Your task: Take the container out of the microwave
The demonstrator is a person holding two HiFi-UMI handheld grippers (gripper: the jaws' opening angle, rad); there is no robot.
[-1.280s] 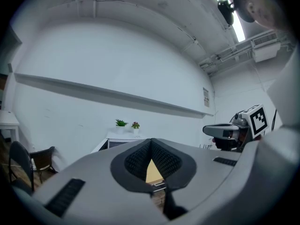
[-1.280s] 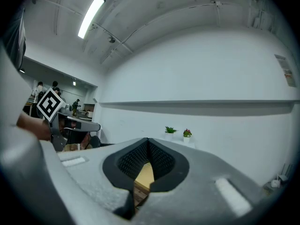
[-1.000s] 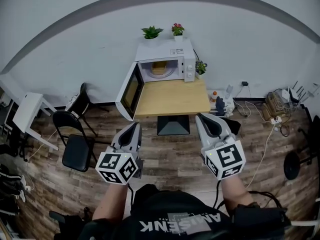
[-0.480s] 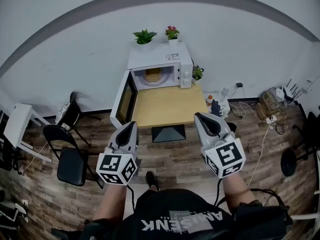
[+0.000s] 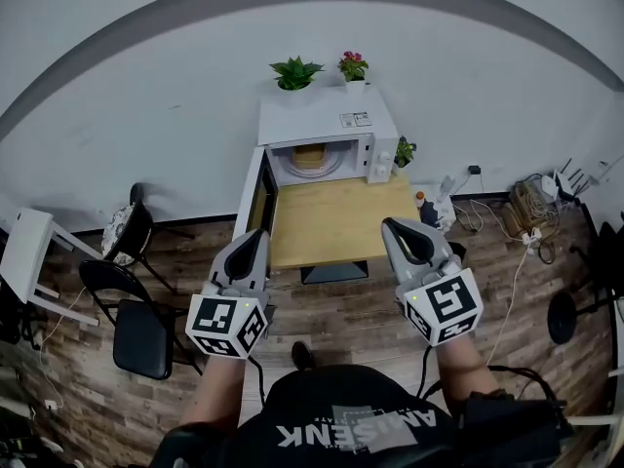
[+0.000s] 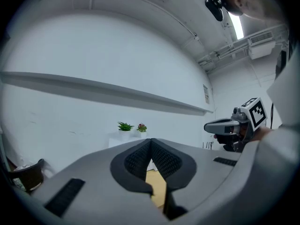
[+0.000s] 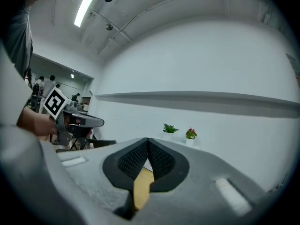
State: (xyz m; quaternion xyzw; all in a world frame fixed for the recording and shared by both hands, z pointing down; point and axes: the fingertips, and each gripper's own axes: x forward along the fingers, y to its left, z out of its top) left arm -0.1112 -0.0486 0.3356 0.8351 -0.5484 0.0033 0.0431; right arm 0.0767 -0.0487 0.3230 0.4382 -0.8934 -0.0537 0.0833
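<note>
Left claw (image 5: 255, 235) and right claw (image 5: 391, 224) are each pressed together with nothing between the pads. They are held side by side, by the near edge of the wooden surface (image 5: 336, 224). At 12 o'clock from them the white microwave (image 5: 327, 123) stands with its door (image 5: 256, 199) swung open toward 9 o'clock. Inside its cavity sits the container (image 5: 308, 156), small, boxy and pale tan, well apart from both claws.
</note>
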